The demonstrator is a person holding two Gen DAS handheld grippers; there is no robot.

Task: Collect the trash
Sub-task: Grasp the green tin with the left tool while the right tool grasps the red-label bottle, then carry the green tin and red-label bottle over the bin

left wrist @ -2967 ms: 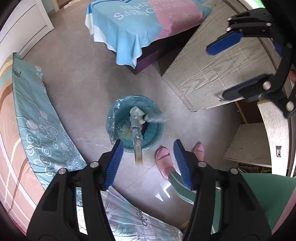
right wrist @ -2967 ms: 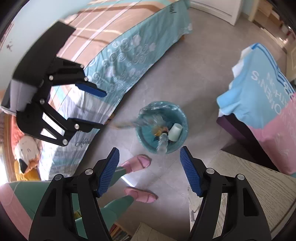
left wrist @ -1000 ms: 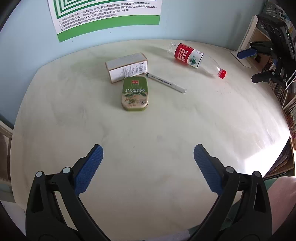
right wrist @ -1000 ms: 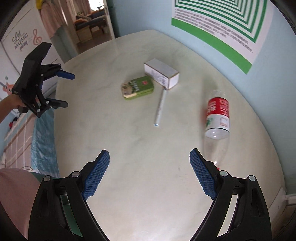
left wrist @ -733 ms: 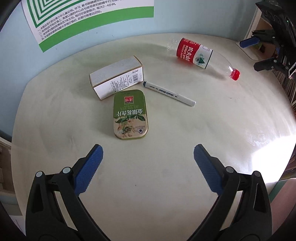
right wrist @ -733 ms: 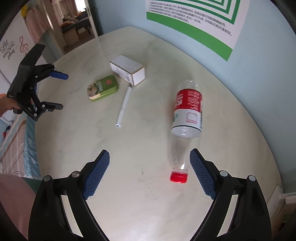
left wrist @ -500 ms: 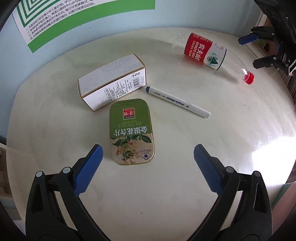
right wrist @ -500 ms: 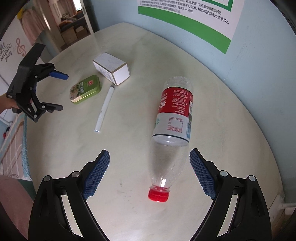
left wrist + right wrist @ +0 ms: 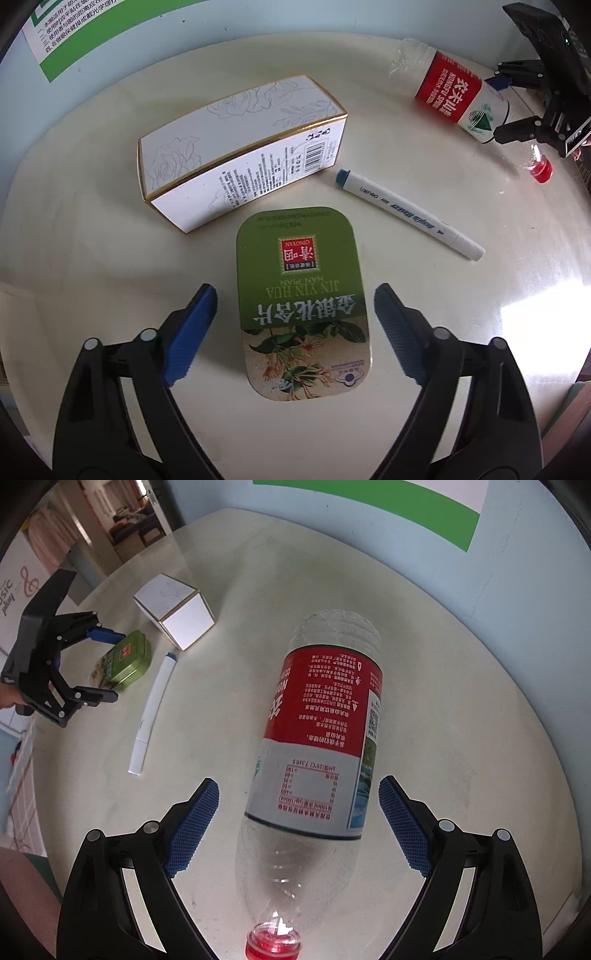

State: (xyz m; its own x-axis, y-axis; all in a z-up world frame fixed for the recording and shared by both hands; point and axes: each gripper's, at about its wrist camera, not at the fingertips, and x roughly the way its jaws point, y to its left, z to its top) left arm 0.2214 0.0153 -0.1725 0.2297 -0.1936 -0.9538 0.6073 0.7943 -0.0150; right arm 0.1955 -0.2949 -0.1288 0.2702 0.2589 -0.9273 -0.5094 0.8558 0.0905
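A green tin (image 9: pixel 295 258) lies flat on the round cream table (image 9: pixel 92 295). My left gripper (image 9: pixel 293 291) hangs over it, a blue pad on each side of the tin; the jaws are closing and the pads stand clear of it. An empty clear bottle (image 9: pixel 325 720) with a red label and red cap (image 9: pixel 273 941) lies on its side. Around it my right gripper (image 9: pixel 297 782) is closing slightly, with gaps left at both pads. The right wrist view also shows the left gripper (image 9: pixel 116 666) at the tin (image 9: pixel 125 657).
A white carton (image 9: pixel 240 151) lies just beyond the tin and a white marker (image 9: pixel 406 214) to its right, between tin and bottle (image 9: pixel 454 98). A blue wall with a green-edged poster (image 9: pixel 424 509) bounds the table's far side. A doorway (image 9: pixel 129 513) shows far left.
Both grippers left the bin on the floor and came down over the table. The tin and the bottle now sit between their fingers. The left jaws have narrowed.
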